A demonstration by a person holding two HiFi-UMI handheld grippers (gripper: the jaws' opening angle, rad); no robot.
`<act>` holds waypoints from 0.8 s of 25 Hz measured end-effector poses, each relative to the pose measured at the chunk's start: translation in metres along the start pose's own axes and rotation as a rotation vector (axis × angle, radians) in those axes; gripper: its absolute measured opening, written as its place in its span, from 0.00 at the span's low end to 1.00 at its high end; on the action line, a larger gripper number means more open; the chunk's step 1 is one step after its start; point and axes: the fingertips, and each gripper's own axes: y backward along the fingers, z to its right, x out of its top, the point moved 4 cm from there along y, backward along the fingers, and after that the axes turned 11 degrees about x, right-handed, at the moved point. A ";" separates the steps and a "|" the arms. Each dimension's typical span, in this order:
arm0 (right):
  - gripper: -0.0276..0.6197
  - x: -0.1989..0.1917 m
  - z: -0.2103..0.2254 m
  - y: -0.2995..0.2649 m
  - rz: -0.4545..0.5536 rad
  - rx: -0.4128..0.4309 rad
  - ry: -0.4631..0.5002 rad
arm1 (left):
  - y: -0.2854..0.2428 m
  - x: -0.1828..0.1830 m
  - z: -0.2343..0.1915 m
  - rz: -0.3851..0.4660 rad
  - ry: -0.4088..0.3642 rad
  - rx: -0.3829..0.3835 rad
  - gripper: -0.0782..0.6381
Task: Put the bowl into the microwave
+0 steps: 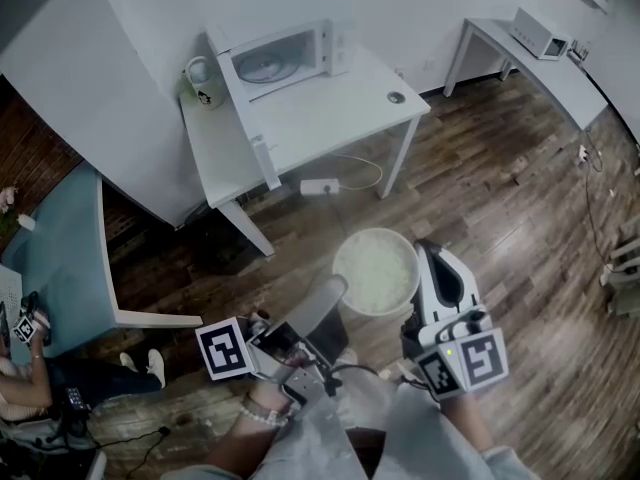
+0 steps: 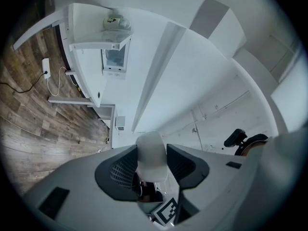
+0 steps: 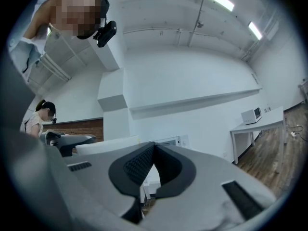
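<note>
Left gripper [image 1: 335, 290] clamps the rim of the white bowl [image 1: 378, 268], well short of the open microwave [image 1: 285, 56]. Right gripper [image 1: 424, 251], closed and empty, sits just beside the bowl.

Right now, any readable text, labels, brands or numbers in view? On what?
None legible.
Mug: dark print, too small to read.
Microwave panel: too blurred to read.
Left marker cube, right marker cube: square patterns only, no words.
Bowl: no print visible.
</note>
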 end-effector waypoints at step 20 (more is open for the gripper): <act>0.05 0.001 0.026 0.028 0.025 -0.020 -0.011 | -0.026 -0.025 -0.004 -0.027 -0.014 -0.013 0.37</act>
